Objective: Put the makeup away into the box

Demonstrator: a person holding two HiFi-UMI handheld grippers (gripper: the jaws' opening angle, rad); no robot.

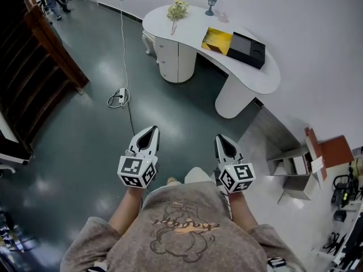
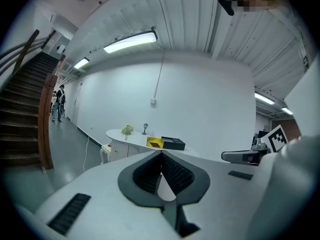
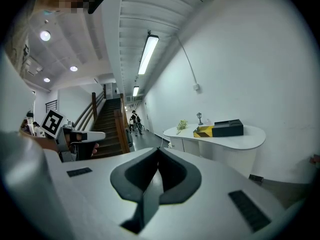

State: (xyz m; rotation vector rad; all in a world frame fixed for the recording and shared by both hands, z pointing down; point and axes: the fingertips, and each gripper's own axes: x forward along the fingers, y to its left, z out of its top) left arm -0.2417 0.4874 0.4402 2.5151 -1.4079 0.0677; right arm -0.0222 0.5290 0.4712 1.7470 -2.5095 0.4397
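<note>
A black box (image 1: 247, 50) lies on a curved white table (image 1: 170, 22) far ahead, with a yellow box (image 1: 217, 40) right beside it. Both show small in the left gripper view, black box (image 2: 173, 143) and yellow box (image 2: 154, 142), and in the right gripper view, black box (image 3: 228, 128). I cannot make out any makeup from here. My left gripper (image 1: 151, 130) and right gripper (image 1: 219, 138) are held side by side in front of my chest, well short of the table. Both are shut with nothing between their jaws.
A small bunch of flowers (image 1: 177, 9) and a little goblet (image 1: 211, 4) stand at the table's far end. A white cable and power strip (image 1: 118, 97) lie on the dark floor. A wooden staircase (image 1: 39, 50) rises at left. Shelves and clutter (image 1: 317, 157) stand at right.
</note>
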